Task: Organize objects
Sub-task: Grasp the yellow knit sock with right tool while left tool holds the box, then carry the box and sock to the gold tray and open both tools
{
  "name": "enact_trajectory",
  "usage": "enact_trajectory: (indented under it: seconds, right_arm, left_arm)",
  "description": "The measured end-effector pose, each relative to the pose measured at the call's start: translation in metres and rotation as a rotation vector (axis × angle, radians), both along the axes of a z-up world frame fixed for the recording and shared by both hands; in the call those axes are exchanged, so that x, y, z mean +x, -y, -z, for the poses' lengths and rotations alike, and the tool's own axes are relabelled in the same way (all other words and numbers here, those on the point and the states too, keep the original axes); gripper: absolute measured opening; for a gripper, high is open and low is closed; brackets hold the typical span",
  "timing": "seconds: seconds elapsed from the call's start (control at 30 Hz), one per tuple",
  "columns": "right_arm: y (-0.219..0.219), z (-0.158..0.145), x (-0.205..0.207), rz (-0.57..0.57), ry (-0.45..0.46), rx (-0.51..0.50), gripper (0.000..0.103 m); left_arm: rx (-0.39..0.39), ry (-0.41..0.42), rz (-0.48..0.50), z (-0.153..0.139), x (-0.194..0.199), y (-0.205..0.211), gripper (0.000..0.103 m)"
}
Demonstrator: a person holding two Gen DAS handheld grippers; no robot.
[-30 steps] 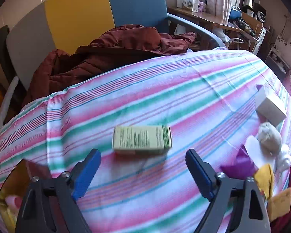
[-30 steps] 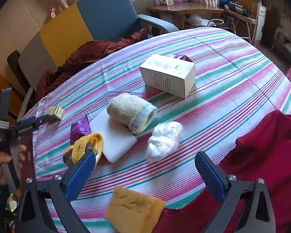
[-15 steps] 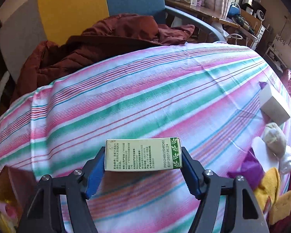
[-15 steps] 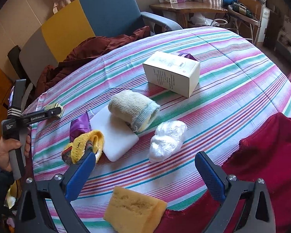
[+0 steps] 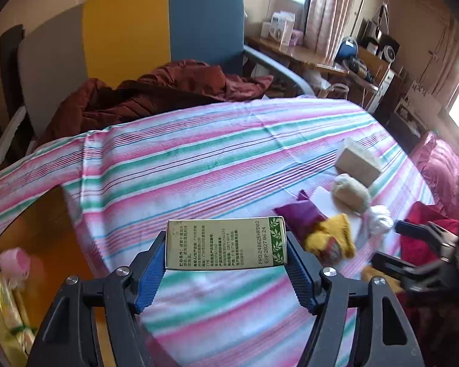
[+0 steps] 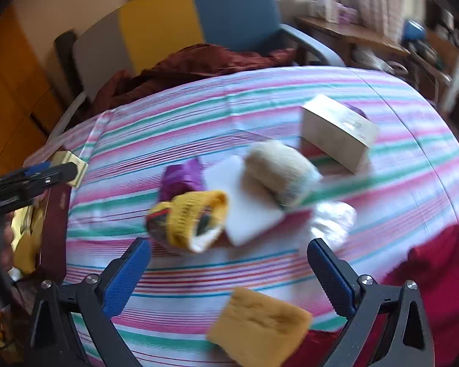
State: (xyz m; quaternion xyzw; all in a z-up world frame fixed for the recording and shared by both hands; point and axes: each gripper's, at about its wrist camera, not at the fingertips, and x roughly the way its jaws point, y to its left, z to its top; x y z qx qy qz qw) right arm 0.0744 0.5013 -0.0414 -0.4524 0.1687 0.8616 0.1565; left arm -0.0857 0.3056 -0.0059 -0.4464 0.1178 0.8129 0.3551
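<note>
My left tool is clamped on the small green-and-cream printed carton, blue pads pressing its two short ends, the carton held clear above the striped pink, green and white cloth covering the desk. My right tool stands wide open with nothing between its pads, hovering just short of the cluster.

Progress, as I judge it: early. One carton is in hand; no sorted group shows anywhere yet, so nearly everything remains.

Count on the desk, right wrist view:
- one pale rectangular cardboard box
- one rolled cream knitted sock
- one flat white foam pad
- one purple foil packet
- one yellow knitted sock
- one crumpled clear plastic bag
- one orange-yellow sponge block, nearest me

Seven loose, one held. Motion blur softens the cluster; smaller items may hide there.
</note>
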Motion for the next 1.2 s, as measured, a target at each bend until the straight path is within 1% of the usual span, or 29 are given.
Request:
enact_trajectory:
  seconds: [0.07, 0.13, 0.2, 0.23, 0.27, 0.3, 0.33, 0.37, 0.4, 0.43, 0.63, 0.73, 0.93, 1.07, 1.2]
  right_arm:
    - [0.007, 0.001, -0.013, -0.032, 0.006, 0.016, 0.103]
    - [0.015, 0.008, -0.029, -0.059, 0.032, 0.058, 0.101]
    - [0.018, 0.017, -0.042, -0.082, 0.062, 0.078, 0.092]
    - [0.019, 0.023, -0.048, -0.092, 0.077, 0.077, 0.085]
    - [0.02, 0.028, -0.053, -0.102, 0.092, 0.076, 0.08]
    - [0.022, 0.035, -0.057, -0.114, 0.108, 0.076, 0.078]
    - [0.023, 0.039, -0.059, -0.127, 0.116, 0.074, 0.073]
    - [0.025, 0.04, -0.06, -0.133, 0.119, 0.08, 0.067]
    - [0.026, 0.039, -0.059, -0.135, 0.115, 0.095, 0.065]
    - [0.027, 0.037, -0.057, -0.14, 0.107, 0.1, 0.058]
    - [0.032, 0.028, -0.045, -0.148, 0.087, 0.113, 0.044]
    - [0.037, 0.024, -0.039, -0.156, 0.08, 0.135, 0.042]
    - [0.039, 0.013, -0.029, -0.139, 0.058, 0.139, 0.04]
    - [0.045, -0.003, -0.016, -0.129, 0.015, 0.136, 0.04]
    - [0.062, -0.024, -0.009, -0.145, -0.04, 0.116, 0.04]
  left_arm:
    - [0.027, 0.007, -0.01, -0.007, 0.009, 0.012, 0.073]
    - [0.044, 0.01, -0.022, -0.01, 0.017, 0.024, 0.073]
    - [0.056, 0.014, -0.039, -0.011, 0.024, 0.036, 0.073]
    - [0.064, 0.02, -0.048, -0.011, 0.028, 0.043, 0.073]
    - [0.067, 0.024, -0.058, -0.011, 0.03, 0.048, 0.073]
    - [0.07, 0.025, -0.071, -0.011, 0.033, 0.055, 0.073]
    - [0.073, 0.024, -0.081, -0.011, 0.035, 0.06, 0.073]
    - [0.08, 0.022, -0.093, -0.011, 0.037, 0.066, 0.073]
    - [0.088, 0.023, -0.104, -0.011, 0.039, 0.073, 0.073]
    - [0.098, 0.025, -0.113, -0.012, 0.041, 0.08, 0.073]
    - [0.133, 0.009, -0.172, -0.017, 0.05, 0.121, 0.073]
    - [0.159, 0.008, -0.225, -0.019, 0.053, 0.149, 0.073]
    - [0.196, -0.006, -0.385, -0.023, 0.052, 0.226, 0.073]
    - [0.203, -0.023, -0.508, -0.021, 0.051, 0.279, 0.073]
    - [0.21, -0.025, -0.592, -0.015, 0.046, 0.315, 0.073]
